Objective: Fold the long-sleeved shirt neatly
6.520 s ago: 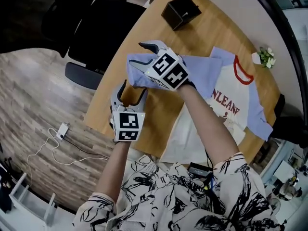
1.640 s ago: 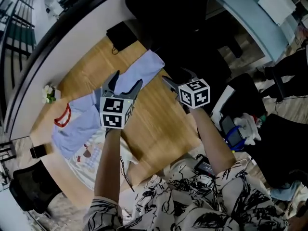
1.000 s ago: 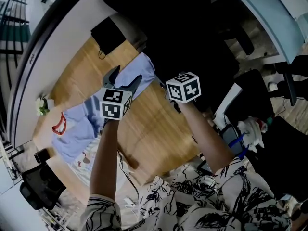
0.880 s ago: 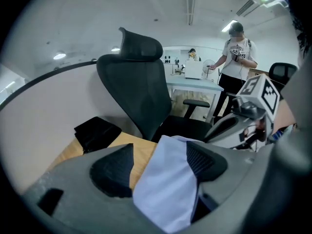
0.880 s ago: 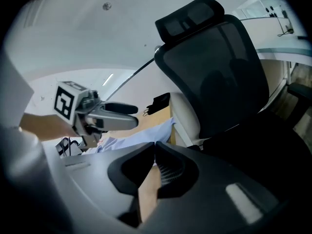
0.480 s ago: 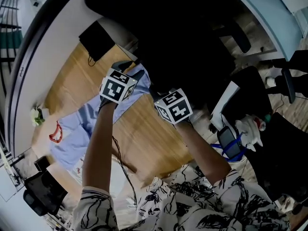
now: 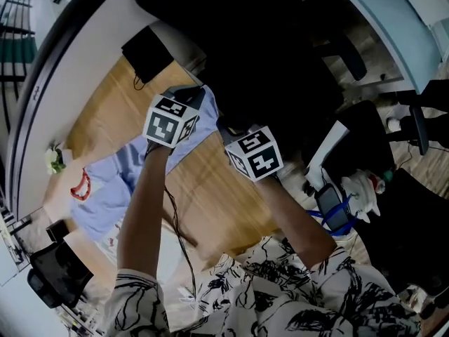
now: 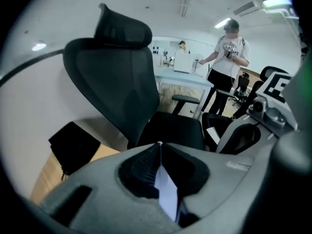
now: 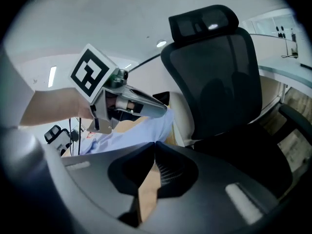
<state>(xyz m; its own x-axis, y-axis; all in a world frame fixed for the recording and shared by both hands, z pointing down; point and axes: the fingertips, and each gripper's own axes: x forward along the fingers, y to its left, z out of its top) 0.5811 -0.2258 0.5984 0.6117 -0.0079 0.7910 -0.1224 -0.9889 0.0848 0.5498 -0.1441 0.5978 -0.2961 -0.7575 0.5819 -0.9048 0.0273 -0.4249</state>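
The left gripper (image 8: 159, 145) has just closed its jaws on a pale blue fold. This is apparently the sleeve (image 7: 202, 116) end of the long-sleeved shirt (image 7: 105, 184), which lies spread on the worktop (image 7: 217, 195), partly hidden by the left forearm (image 7: 144, 202). The right gripper (image 9: 155, 145) has its jaws together on nothing, over bare wood beside the sleeve, and in the head view its tips are lost against the dark office chair (image 8: 117, 77).

A black box (image 7: 147, 53) sits near the far edge of the wooden tabletop (image 7: 210, 202), with a black mesh chair (image 8: 117, 77) just beyond. A small plant (image 7: 52, 161) stands at the tabletop's side. A person (image 8: 228, 52) stands by a distant desk (image 8: 183, 77).
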